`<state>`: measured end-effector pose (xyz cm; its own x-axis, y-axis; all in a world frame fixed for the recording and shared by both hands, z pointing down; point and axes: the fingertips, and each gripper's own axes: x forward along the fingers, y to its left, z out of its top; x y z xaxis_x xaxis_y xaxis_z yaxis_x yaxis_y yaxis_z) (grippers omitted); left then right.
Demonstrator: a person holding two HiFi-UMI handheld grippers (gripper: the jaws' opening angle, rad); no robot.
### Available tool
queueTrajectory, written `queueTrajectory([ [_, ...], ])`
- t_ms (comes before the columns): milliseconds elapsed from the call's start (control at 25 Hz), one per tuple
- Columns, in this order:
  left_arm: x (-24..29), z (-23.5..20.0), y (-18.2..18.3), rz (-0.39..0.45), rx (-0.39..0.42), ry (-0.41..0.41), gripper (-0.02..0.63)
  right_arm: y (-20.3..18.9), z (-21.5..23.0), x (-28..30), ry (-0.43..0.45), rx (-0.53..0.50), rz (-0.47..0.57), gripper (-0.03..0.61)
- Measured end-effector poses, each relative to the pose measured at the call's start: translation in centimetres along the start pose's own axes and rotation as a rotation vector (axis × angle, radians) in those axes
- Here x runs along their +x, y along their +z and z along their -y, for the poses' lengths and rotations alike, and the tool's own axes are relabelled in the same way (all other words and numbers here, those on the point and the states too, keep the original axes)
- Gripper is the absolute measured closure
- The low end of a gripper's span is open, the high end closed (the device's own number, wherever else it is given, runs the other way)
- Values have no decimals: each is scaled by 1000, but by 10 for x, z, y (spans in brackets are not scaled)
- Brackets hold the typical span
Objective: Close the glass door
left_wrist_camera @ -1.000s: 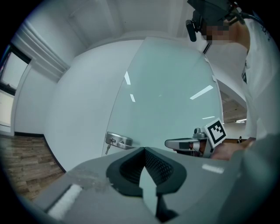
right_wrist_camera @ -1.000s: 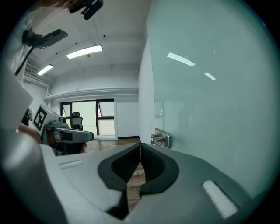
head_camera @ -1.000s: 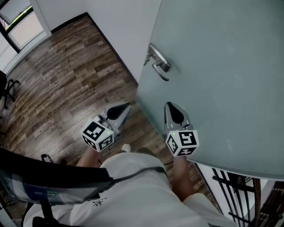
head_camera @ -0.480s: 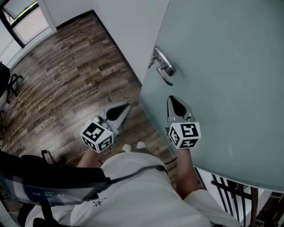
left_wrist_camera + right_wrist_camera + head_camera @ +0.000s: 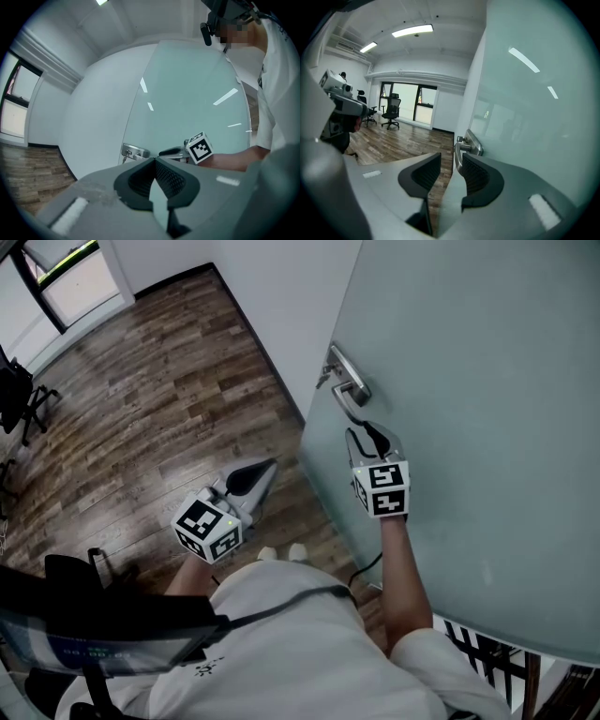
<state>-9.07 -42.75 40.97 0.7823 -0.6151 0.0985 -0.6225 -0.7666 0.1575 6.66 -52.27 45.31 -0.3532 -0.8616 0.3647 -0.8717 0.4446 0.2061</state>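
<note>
The frosted glass door (image 5: 469,399) fills the right of the head view, with its edge toward me. Its metal lever handle (image 5: 345,382) sits near that edge. My right gripper (image 5: 366,435) is right below the handle. Its jaws have just been opening, and in the right gripper view the right gripper (image 5: 451,157) is open with the lever's end (image 5: 459,154) between the jaws, close to the right pad and apart from the left one. My left gripper (image 5: 267,465) hangs over the floor left of the door, and the left gripper (image 5: 154,160) is shut on nothing.
A white wall (image 5: 272,296) meets the door's edge. Wood floor (image 5: 141,381) stretches to the left, with office chairs (image 5: 391,110) by the windows. A black railing (image 5: 487,662) shows under the door at the lower right. My torso (image 5: 300,643) fills the bottom.
The right gripper has moved up along the door to the lever handle and its jaws have parted. The left gripper has stayed where it was.
</note>
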Motion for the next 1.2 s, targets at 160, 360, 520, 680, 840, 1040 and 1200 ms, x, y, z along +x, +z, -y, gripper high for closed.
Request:
queueTrajectory([
  [160, 0, 4, -1, 6, -13, 9, 607, -7, 9, 24, 6, -101, -91, 392],
  [360, -9, 2, -3, 2, -14, 31, 607, -14, 10, 54, 24, -198, -161, 385],
  [520, -13, 0, -4, -2, -16, 46, 607, -14, 12, 68, 24, -212, -190, 386],
  [680, -21, 1, -5, -13, -21, 64, 607, -16, 17, 70, -2, -235, -211, 448],
  [840, -25, 2, -7, -18, -27, 73, 607, -18, 20, 72, -21, -258, -237, 502],
  [1040, -25, 6, -8, -21, -31, 71, 607, -17, 20, 73, -5, -252, -239, 503],
  [1200, -28, 4, -9, -22, -33, 84, 607, -15, 14, 74, 10, -253, -237, 505],
])
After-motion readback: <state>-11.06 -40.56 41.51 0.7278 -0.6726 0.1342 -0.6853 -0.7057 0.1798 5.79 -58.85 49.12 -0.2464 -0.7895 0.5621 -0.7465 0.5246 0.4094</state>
